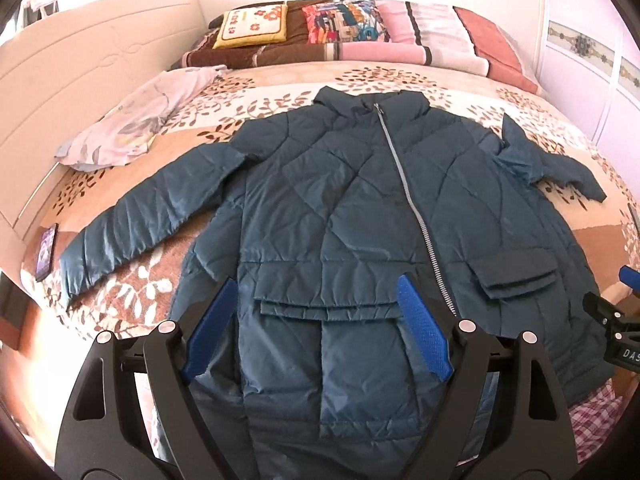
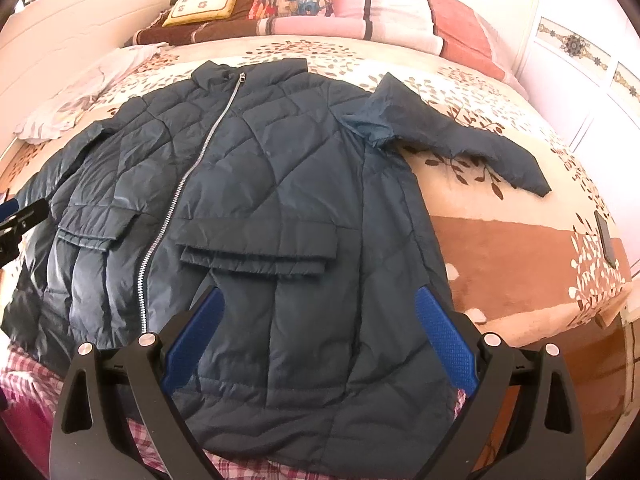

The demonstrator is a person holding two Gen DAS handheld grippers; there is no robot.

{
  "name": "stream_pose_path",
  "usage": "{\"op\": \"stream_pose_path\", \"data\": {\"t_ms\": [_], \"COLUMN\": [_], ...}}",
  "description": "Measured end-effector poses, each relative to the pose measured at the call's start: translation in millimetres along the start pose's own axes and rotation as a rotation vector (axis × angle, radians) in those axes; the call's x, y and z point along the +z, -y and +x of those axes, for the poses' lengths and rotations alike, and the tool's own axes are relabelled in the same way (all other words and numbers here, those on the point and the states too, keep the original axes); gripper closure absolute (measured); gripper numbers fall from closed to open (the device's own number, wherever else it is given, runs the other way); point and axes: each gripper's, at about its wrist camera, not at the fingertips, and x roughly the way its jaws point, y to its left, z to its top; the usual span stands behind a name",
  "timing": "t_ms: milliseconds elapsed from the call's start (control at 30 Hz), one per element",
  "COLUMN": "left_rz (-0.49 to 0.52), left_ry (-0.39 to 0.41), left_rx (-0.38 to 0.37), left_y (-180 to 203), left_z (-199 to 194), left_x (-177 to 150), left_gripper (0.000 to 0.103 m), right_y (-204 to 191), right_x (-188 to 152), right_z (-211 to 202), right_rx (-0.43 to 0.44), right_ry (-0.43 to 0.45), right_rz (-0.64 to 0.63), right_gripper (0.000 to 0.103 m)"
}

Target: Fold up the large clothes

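We see the teal quilted jacket (image 1: 340, 208) lying face up and zipped on the bed (image 1: 460, 88), both sleeves spread outward. Our left gripper (image 1: 316, 292) hangs above its lower front, jaws spread wide and empty. Our right gripper (image 2: 320, 300) does likewise beside the other pocket flap. Pillows (image 1: 340, 28) line the headboard, and a phone (image 1: 46, 252) lies near the bed's edge.
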Motion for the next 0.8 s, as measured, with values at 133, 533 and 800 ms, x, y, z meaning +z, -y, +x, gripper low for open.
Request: {"op": "stream_pose_path", "data": {"t_ms": [133,533,800], "left_rz": [-0.009,-0.005,0.001], "left_ry": [0.007,0.007,-0.005], "left_rx": [-0.004,-0.007,-0.006], "left_y": [-1.9,-2.0,1.5], "left_z": [-3.3,-6.0,-3.6], "left_x": [-0.9,-0.3,0.2], "left_gripper": [0.021,0.021,0.021], "right_y": [1.1,4.5,9.9], "right_x": [-1.3,-3.8,-5.3], "right_z": [-4.2,-7.6,-5.7], "right_rx": [-0.005,-0.008,-0.007], "right_ry": [0.007,0.011,-0.002], "right_rz": [0.000,0.006,0.021], "right_gripper": [0.010,0.010,0.010]}}
